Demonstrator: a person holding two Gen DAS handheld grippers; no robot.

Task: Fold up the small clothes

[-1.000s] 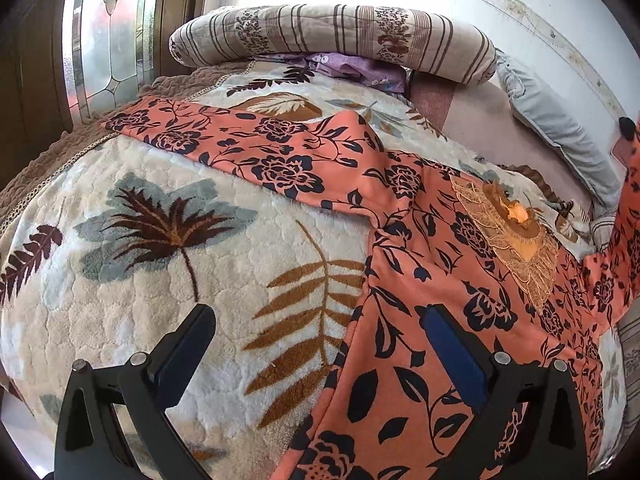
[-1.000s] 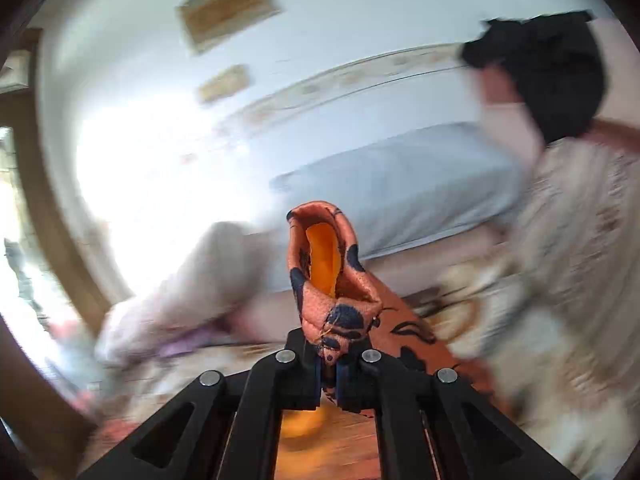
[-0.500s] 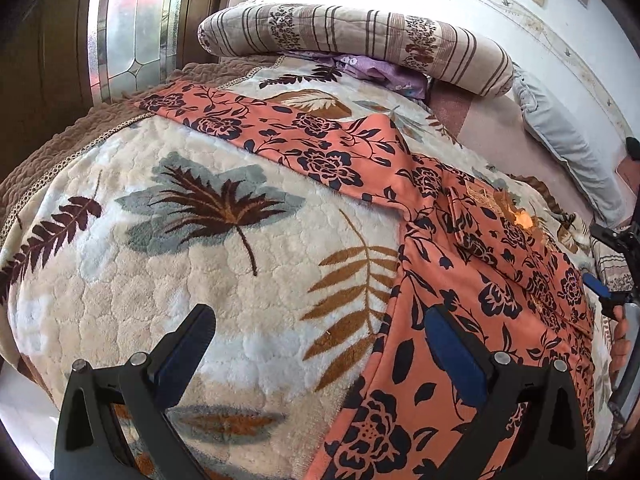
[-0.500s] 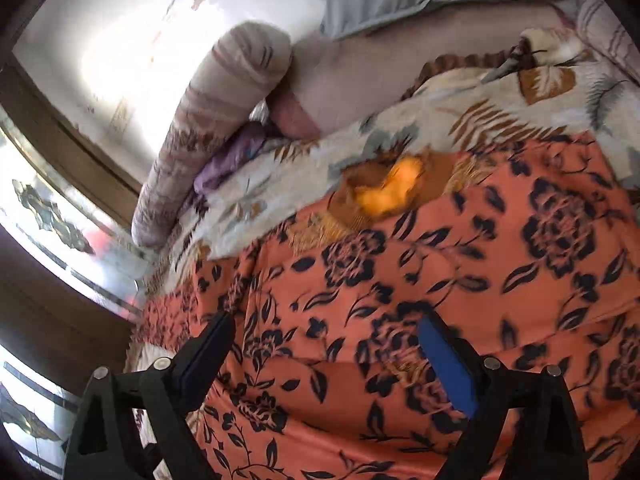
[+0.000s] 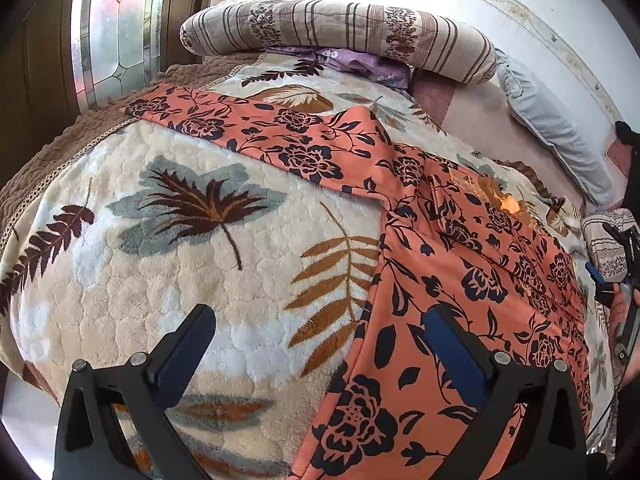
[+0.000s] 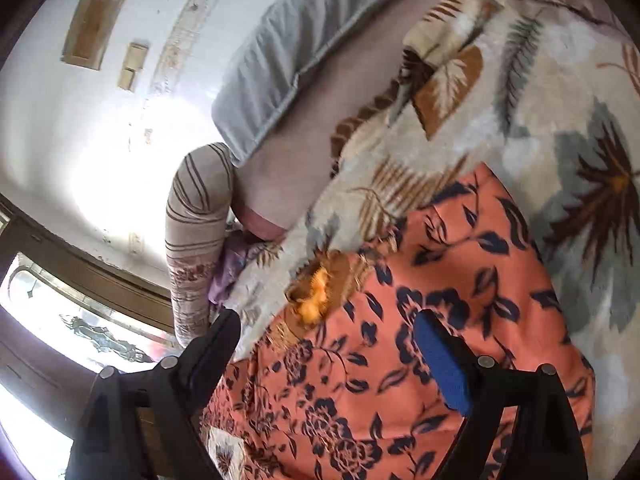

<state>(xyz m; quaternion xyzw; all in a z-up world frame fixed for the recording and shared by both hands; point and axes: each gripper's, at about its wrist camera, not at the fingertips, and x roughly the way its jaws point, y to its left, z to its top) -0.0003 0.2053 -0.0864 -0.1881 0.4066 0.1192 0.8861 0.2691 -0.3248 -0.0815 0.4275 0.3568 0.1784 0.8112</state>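
Observation:
An orange garment with navy flowers (image 5: pixel 460 280) lies flat on the bed. Its left sleeve (image 5: pixel 240 128) stretches toward the window. The other sleeve (image 5: pixel 500 232) lies folded across the body, below the gold lace collar (image 5: pixel 508 202). My left gripper (image 5: pixel 318 320) hovers open over the garment's left hem edge, one finger above the blanket and one above the cloth. My right gripper (image 6: pixel 326 320) hangs over the garment (image 6: pixel 400 360) near the collar (image 6: pixel 316 304). Its jaws stand wide and are closing a little, and the pads press on nothing. It also shows at the far right edge (image 5: pixel 624 272).
A leaf-patterned blanket (image 5: pixel 200 220) covers the bed. A striped bolster (image 5: pixel 340 28) and a purple cloth (image 5: pixel 352 60) lie at the head, with a grey pillow (image 5: pixel 552 120) along the wall. A stained-glass window (image 5: pixel 116 28) stands at far left. A hand (image 5: pixel 620 308) holds the right gripper.
The right gripper let go of the sleeve end it held up, opened wide, rolled and dropped toward the garment. That sleeve now lies folded across the body. The left gripper shifted only slightly.

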